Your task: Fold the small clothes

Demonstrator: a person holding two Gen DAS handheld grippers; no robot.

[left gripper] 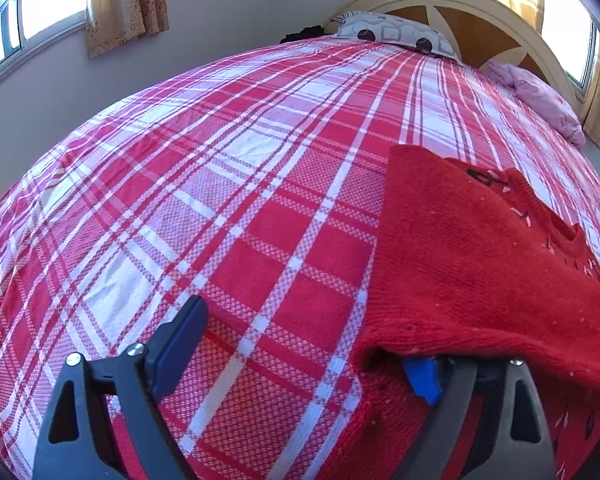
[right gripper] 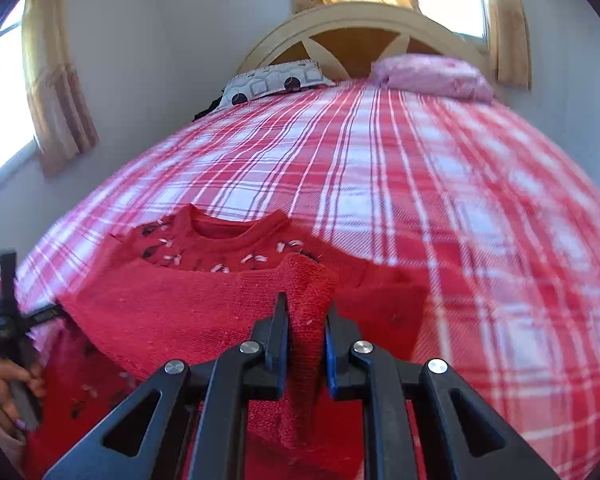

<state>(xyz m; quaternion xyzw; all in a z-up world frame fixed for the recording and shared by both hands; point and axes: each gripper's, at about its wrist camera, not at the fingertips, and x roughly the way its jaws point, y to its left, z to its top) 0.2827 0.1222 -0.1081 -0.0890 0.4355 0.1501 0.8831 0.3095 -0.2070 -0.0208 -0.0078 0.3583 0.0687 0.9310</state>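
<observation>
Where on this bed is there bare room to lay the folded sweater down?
The plaid bedspread is bare between the red sweater and the window-side wall, and from the sweater's collar up to the patterned pillow and pink pillow. It is crowded at the near edge, where the sweater lies and the right claw pinches a fold.

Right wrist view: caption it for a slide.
Right gripper pinches a fold of the red sweater over the plaid bed sheet.

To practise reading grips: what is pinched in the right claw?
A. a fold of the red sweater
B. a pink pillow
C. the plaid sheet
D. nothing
A: in the right wrist view the right claw has its jaws closed on a fold of the red sweater.
</observation>
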